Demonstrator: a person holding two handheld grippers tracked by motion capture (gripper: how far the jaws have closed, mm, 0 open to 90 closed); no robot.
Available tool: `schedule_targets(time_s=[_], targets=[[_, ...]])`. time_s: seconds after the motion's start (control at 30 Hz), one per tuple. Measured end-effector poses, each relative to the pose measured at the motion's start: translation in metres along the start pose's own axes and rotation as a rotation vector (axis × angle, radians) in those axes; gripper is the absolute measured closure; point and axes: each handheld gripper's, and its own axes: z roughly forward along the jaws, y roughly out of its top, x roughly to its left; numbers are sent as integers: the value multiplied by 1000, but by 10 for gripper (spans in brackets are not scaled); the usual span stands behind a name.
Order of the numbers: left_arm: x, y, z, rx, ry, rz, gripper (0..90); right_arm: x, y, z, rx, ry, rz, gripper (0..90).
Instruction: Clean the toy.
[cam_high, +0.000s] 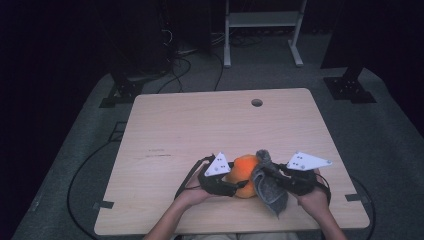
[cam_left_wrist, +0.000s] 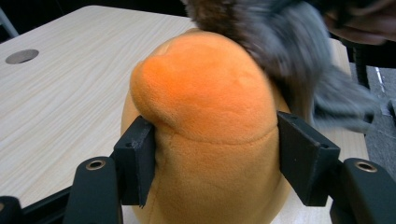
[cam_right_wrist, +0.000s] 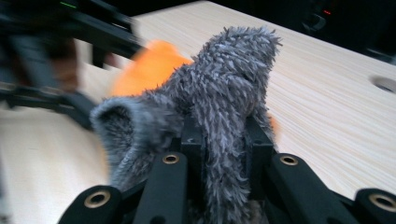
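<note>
An orange plush toy (cam_high: 243, 172) sits on the near part of the worktop (cam_high: 200, 130), a little right of its middle, between the two hands. In the left gripper view the orange plush toy (cam_left_wrist: 205, 116) is a rounded, soft body with a stitched seam across it, and the black fingers (cam_left_wrist: 135, 158) of the left gripper (cam_left_wrist: 215, 158) press into its sides, one on each flank, denting the fabric: they are clamped on the toy. In the high view the left gripper (cam_high: 227, 182) comes in from the left of the toy, with a grey three-cornered plate on top.

A grey fuzzy cloth (cam_high: 267, 182) lies against the toy's right side and top, and hangs down toward the near edge of the worktop. In the right gripper view the grey fuzzy cloth (cam_right_wrist: 219, 107) stands up as a shaggy fold between the fingers (cam_right_wrist: 191, 140) of the right gripper (cam_right_wrist: 222, 144), which are drawn close together and pinch the fold. The orange toy shows just behind the cloth there, blurred. In the high view the right gripper (cam_high: 280, 176) reaches in from the right, held by the person's right hand (cam_high: 315, 197).

Farther off, the worktop is pale wood with a round hole (cam_high: 257, 102) near its far edge. Beyond it lie dark floor, cables and a white metal frame (cam_high: 262, 30).
</note>
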Motion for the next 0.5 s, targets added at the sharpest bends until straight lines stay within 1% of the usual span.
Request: schedule_targets(time_s=[0.03,0.07,0.1,0.13,0.17,0.2,0.23,0.27,0.3,0.33,0.37,0.4,0.43,0.47,0.5], targets=[[0,0,0,-1,-6,6,342,-4,-2,0,9,-17,11,741],[0,0,-1,-6,-12,13,332,-8,-5,0,17,-21,23,741],[0,0,-1,-20,-20,10,303,-10,-8,0,23,-14,34,740],[2,0,-1,-31,-32,-1,261,-11,-10,0,23,-7,39,741],[5,0,-1,-40,-40,-26,211,-11,-10,0,26,-5,38,742],[7,0,-1,-35,-26,-48,173,-10,-10,0,27,-4,33,743],[9,-1,0,-17,-15,-66,146,-9,-10,-1,25,0,26,744],[11,-3,2,-4,-23,-84,124,-7,-10,-1,24,6,29,746],[11,-4,2,3,-33,-81,132,-5,-9,-2,22,9,20,749],[9,-5,3,-7,-29,-60,182,-2,-7,-2,20,12,11,751],[7,-5,3,0,-28,-44,226,3,-4,-2,24,6,-12,752],[5,-5,3,5,-30,-36,250,10,0,-2,33,-11,-47,753],[3,-4,3,8,-31,-21,269,15,3,-2,34,-9,-66,754],[1,-4,4,10,-36,-12,287,18,6,-4,22,13,-67,755],[-2,-4,5,16,-41,8,297,21,9,-6,5,47,-69,754]])
